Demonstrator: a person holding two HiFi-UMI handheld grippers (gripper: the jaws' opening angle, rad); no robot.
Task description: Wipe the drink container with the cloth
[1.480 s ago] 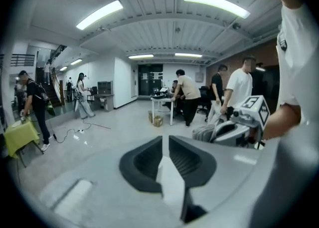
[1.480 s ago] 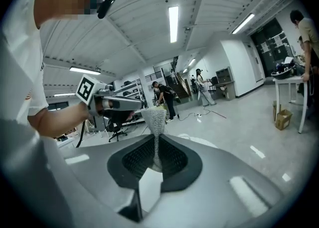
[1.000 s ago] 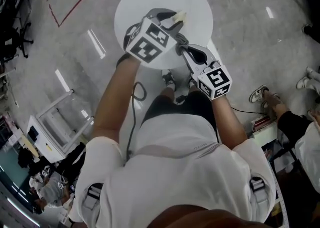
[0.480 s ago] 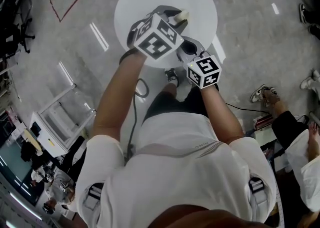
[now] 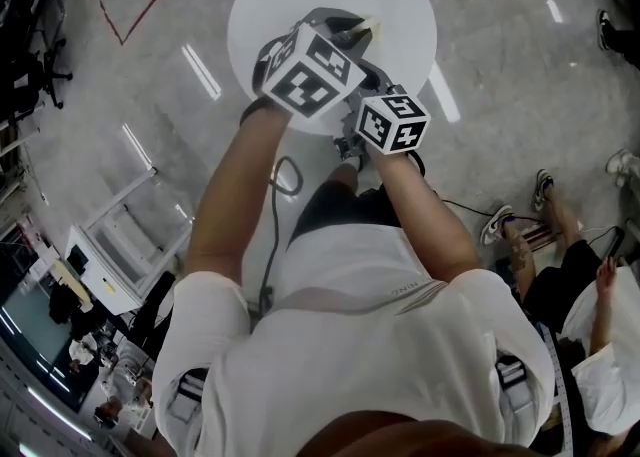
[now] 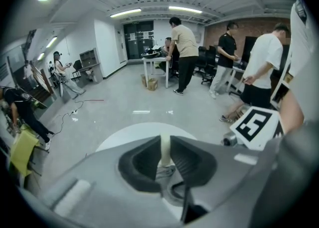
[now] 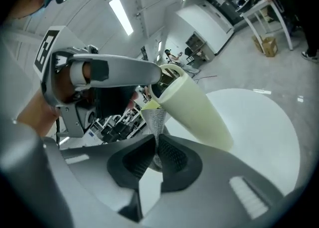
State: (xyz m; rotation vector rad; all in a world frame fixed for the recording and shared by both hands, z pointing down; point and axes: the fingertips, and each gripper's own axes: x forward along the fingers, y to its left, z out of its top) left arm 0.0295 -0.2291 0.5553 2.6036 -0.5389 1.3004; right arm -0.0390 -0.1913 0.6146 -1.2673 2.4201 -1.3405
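Grey polished concrete floor (image 5: 500,55) is lying under a round white table (image 5: 400,5), and the person in a white T-shirt (image 5: 350,345) is working over it with both arms stretched forward.

Compared with a second ago, the right gripper (image 7: 155,154) is sitting further up and left in the head view, now just beside the left gripper (image 6: 165,154), and its black-and-white marker cube (image 5: 393,123) is showing another face. The left gripper's jaws have just been closing, and they are now pressing on the thin wall of the pale yellow tapered cup (image 7: 197,110). The cup is being held tilted above the table by its rim. The right gripper's jaws are standing almost together, pinching a grey mesh cloth (image 7: 155,122), which is rising up to touch the cup's rim.

In the head view, the left gripper's cube (image 5: 305,75) is covering most of the cup and the right jaws. A black cable (image 5: 272,245) is hanging beside the person. Further away, a white cabinet (image 5: 120,255) is standing on the left and bystanders (image 5: 560,275), who have shifted, are sitting on the right.
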